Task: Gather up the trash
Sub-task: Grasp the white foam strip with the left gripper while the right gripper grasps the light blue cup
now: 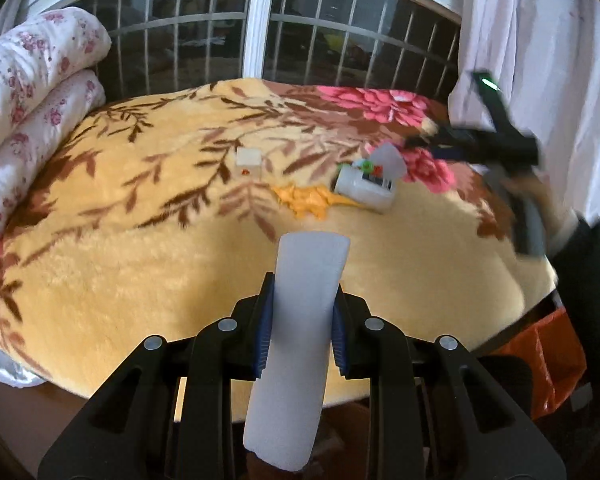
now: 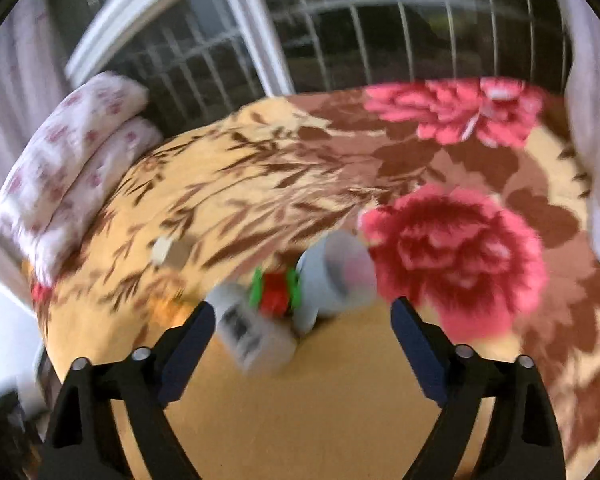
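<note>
My left gripper [image 1: 300,320] is shut on a white, flattened strip of trash [image 1: 300,332], which sticks up between its blue pads above the near edge of the bed. Farther back on the floral blanket [image 1: 140,264] lie a small white box [image 1: 249,162], a crumpled orange wrapper [image 1: 308,200], a white carton with a barcode [image 1: 364,186] and a translucent cup [image 1: 388,160]. My right gripper [image 2: 302,320] stands open just above the carton [image 2: 252,332], a green and red piece [image 2: 276,288] and the cup [image 2: 336,276]. This view is blurred, and nothing touches its pads.
A folded floral quilt [image 1: 32,92] lies at the bed's left end. A barred window [image 1: 260,20] runs behind the bed, and a white curtain [image 1: 540,60] hangs on the right. An orange bag [image 1: 548,360] sits below the bed's right edge, near a dark sleeve [image 1: 588,280].
</note>
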Available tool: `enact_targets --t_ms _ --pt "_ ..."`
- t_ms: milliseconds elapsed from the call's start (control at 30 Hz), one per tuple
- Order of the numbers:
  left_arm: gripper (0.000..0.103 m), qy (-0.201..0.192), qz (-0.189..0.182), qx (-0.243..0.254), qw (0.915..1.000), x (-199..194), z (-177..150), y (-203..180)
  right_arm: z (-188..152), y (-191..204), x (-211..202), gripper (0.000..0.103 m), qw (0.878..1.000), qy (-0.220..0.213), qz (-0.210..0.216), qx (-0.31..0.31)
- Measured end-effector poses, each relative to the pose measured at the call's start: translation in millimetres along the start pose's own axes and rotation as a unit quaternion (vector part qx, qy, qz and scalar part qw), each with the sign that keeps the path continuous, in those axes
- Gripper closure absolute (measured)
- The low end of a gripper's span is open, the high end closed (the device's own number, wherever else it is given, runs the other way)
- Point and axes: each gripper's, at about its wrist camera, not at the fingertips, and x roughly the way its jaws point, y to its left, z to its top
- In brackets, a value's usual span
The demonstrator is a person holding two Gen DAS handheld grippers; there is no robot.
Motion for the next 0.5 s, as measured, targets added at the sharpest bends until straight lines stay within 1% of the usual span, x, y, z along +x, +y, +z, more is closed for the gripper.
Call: enact_targets --t_ms 33,67,100,167,200,233,267,300,333,367,433,500 --pt "0.079 0.005 -0.003 0.0 1.0 0 -4 0 8 -5 10 0.026 1.0 0.012 0.007 0.014" --pt "0.079 0.009 -0.003 -0.001 0.9999 1 -6 0 15 -9 22 0.031 0.999 0.021 0.009 0.028" --pt "0.079 0.01 -0.002 -0.003 0.9999 1 -9 1 22 -13 32 0.031 0.999 0.032 0.012 0.041" --pt "0.079 0.018 -0.01 -0.005 0.9998 3 -12 2 30 -15 47 0.041 0.997 0.052 0.02 0.055" --pt "0.079 0.019 -0.006 -0.007 0.9998 4 -13 2 32 -16 57 0.05 0.995 0.071 0.026 0.064" --pt "0.079 0.02 -0.006 -0.008 0.9998 5 -15 3 34 -15 66 0.069 0.993 0.088 0.031 0.068" --pt "0.079 0.022 -0.011 -0.008 0.9997 6 -17 3 33 -13 70 0.094 0.992 0.098 0.029 0.069" --pt "0.079 0.024 -0.01 -0.01 0.9996 7 -18 3 31 -11 74 0.094 0.991 0.108 0.027 0.069" --pt "0.079 0.026 -0.009 -0.01 0.9996 6 -20 2 29 -8 75 0.095 0.991 0.109 0.028 0.069" --pt "0.079 0.028 -0.012 -0.01 0.9995 6 -22 1 28 -4 72 0.095 0.992 0.103 0.02 0.067" --pt "0.079 0.03 -0.015 -0.011 0.9994 4 -25 1 25 2 54 0.095 0.995 0.074 0.005 0.061" --pt "0.079 0.032 -0.022 -0.01 0.9992 1 -29 -1 25 4 26 0.095 0.998 0.034 0.007 0.058"
